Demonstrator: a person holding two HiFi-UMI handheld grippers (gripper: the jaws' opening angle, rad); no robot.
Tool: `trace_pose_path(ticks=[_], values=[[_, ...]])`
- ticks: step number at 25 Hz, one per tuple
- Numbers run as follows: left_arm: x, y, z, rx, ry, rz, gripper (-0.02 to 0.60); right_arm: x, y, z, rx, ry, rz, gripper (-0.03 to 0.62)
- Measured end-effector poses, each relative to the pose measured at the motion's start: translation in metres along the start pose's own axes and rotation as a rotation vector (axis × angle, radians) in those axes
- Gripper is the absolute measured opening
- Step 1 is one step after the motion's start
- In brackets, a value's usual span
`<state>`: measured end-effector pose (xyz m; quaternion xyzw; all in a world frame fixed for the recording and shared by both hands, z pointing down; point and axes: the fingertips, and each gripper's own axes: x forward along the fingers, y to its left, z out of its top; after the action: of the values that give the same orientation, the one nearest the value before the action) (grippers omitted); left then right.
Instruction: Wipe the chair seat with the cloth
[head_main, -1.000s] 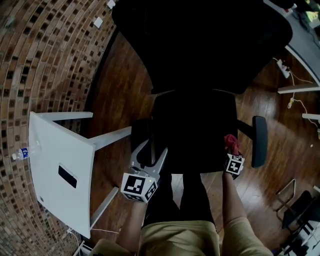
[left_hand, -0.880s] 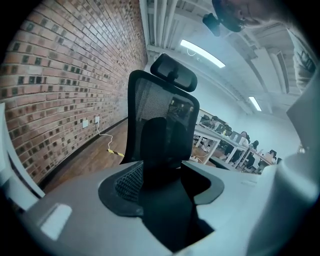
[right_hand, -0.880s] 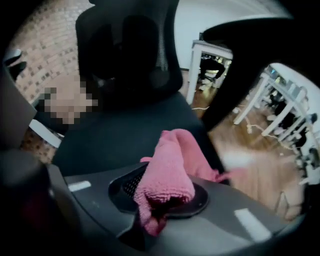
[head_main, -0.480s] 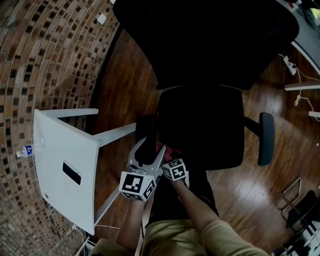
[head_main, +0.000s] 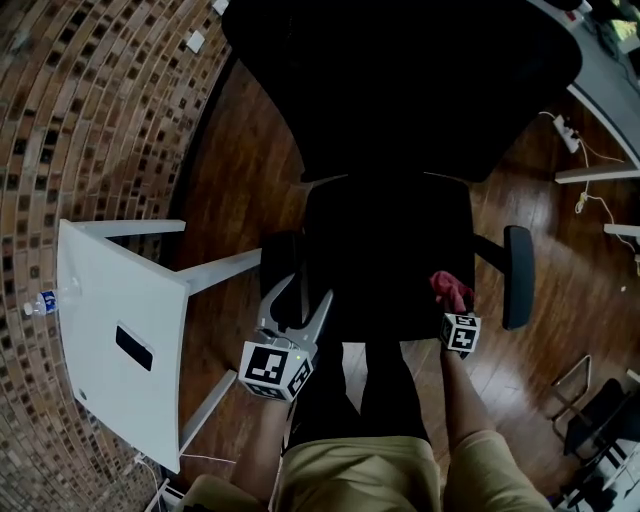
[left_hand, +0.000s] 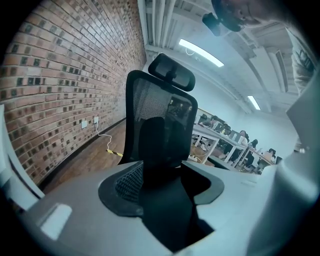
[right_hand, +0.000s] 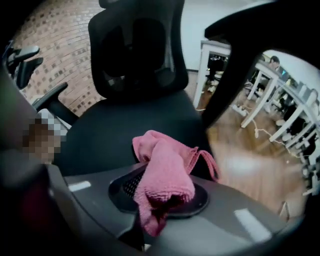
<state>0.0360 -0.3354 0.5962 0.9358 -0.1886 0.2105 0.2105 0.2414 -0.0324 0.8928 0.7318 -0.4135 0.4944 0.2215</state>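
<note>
The right gripper holds a bunched pink cloth at the right edge of the black chair seat, toward the front corner and just inside the right armrest. In the right gripper view its fingers are clamped on the cloth, which bulges up over them with a loose fold hanging off to the right; the seat and the backrest lie beyond.

The left gripper is at the seat's left edge, its fingers set on either side of the near end of the left armrest and closed against it. A dark pad fills the gap between them in the left gripper view.

A white desk stands to the left of the chair on the wooden floor, well apart from the cloth.
</note>
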Motion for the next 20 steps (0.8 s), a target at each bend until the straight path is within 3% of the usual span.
trace_pose_path(ticks=[3, 6, 8, 12, 14, 17, 20], values=[[-0.002, 0.002, -0.001, -0.002, -0.009, 0.002, 0.227, -0.013, -0.04, 0.009, 0.015, -0.013, -0.104, 0.064], [-0.006, 0.006, -0.004, -0.008, -0.006, 0.012, 0.224, -0.01, -0.017, 0.006, 0.085, 0.014, -0.138, 0.064], [-0.007, 0.009, -0.006, -0.011, -0.002, 0.022, 0.224, 0.004, 0.053, 0.007, 0.075, 0.015, 0.01, 0.064], [-0.009, 0.011, -0.006, -0.01, 0.002, 0.036, 0.225, 0.01, 0.281, 0.003, -0.058, 0.009, 0.61, 0.066], [-0.011, 0.011, -0.004, 0.001, 0.006, 0.037, 0.224, -0.002, 0.37, -0.013, -0.136, 0.067, 0.804, 0.066], [-0.015, 0.013, 0.0, 0.015, 0.003, 0.043, 0.225, -0.006, 0.41, -0.036, -0.155, 0.136, 0.837, 0.066], [-0.017, 0.012, 0.01, 0.018, -0.004, 0.052, 0.224, 0.002, 0.363, -0.045, -0.093, 0.097, 0.767, 0.064]])
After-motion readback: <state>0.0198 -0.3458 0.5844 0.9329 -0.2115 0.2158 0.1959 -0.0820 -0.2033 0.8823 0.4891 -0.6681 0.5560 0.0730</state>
